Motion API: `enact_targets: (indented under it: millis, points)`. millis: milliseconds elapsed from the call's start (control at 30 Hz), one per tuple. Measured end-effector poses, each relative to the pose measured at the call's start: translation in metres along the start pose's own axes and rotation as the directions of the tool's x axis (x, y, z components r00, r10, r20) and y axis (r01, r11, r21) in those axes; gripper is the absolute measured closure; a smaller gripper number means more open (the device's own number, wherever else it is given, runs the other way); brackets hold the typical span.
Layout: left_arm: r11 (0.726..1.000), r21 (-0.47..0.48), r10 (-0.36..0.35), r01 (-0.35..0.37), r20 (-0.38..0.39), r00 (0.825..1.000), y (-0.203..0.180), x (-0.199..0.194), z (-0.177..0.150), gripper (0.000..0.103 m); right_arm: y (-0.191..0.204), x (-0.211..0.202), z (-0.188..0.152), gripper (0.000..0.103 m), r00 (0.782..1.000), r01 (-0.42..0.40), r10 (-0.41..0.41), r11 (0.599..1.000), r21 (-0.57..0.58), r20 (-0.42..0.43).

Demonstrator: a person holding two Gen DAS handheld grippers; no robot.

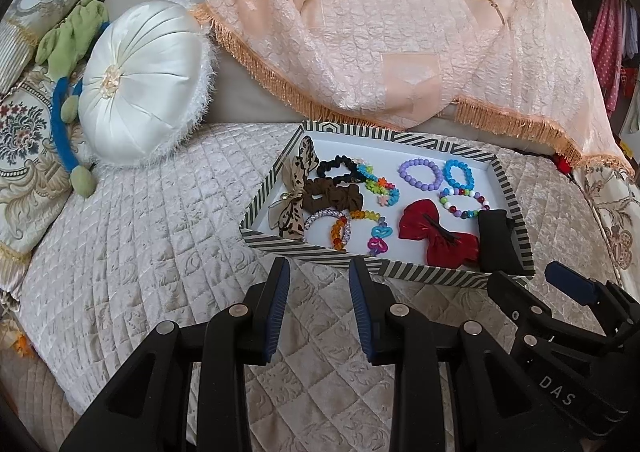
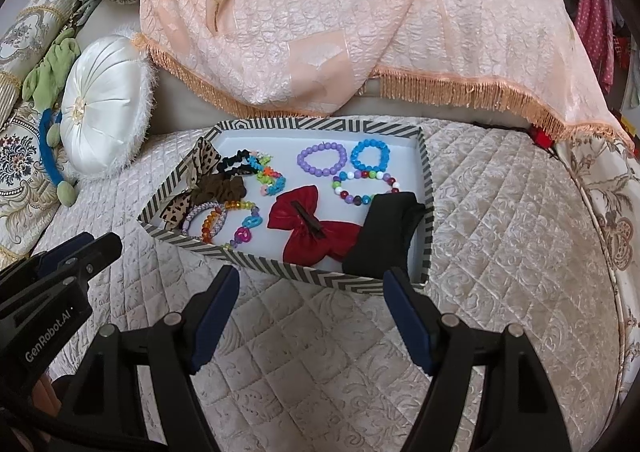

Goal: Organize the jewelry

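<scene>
**Operator:** Currently, what is the status of both tools?

**Inspector:** Left gripper (image 1: 320, 272) hovers short of the striped tray's (image 1: 400, 266) near wall, jaws moderately parted, nothing between them. Right gripper (image 2: 310, 284) hovers at the same wall, jaws spread wider, also empty. Neither touches the tray.

**Operator:** Location of the jewelry?

**Inspector:** All inside the tray, which rests on the quilted cushion (image 2: 500, 232). Toward the tray's far right corner: purple bead bracelet (image 2: 322, 159), blue bead bracelet (image 2: 370, 154), and a mixed-colour bead bracelet (image 2: 364, 186), each lying apart or barely touching. Toward the tray's left wall: leopard-print bow (image 2: 192, 180), brown scrunchie (image 2: 222, 188), black scrunchie (image 2: 236, 166) and several bright plastic bracelets, overlapping in a heap. Near wall: red bow (image 2: 312, 228) and a black item (image 2: 384, 236), identity unclear.

**Operator:** Progress assessment?

**Inspector:** Judged partial. Right-side bracelets appear sorted; the left heap remains tangled and likely needs separating. No piece lies outside the tray.
</scene>
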State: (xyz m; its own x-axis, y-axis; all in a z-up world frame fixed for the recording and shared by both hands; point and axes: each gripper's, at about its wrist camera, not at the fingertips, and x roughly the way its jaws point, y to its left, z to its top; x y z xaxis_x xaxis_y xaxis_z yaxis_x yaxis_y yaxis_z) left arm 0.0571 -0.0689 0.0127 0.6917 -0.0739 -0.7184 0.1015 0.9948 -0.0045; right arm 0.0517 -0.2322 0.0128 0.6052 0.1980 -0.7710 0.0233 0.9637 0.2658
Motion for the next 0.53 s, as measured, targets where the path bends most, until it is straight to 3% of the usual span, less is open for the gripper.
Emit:
enact_targets:
  millis: [533]
  points:
    - [1.0, 0.019, -0.024, 0.023, 0.021, 0.999, -0.0032, 0.0001, -0.0014, 0.082, 0.0018, 0.0035, -0.0006, 0.025, 1.0, -0.007, 0.007, 1.0, -0.004, -0.001]
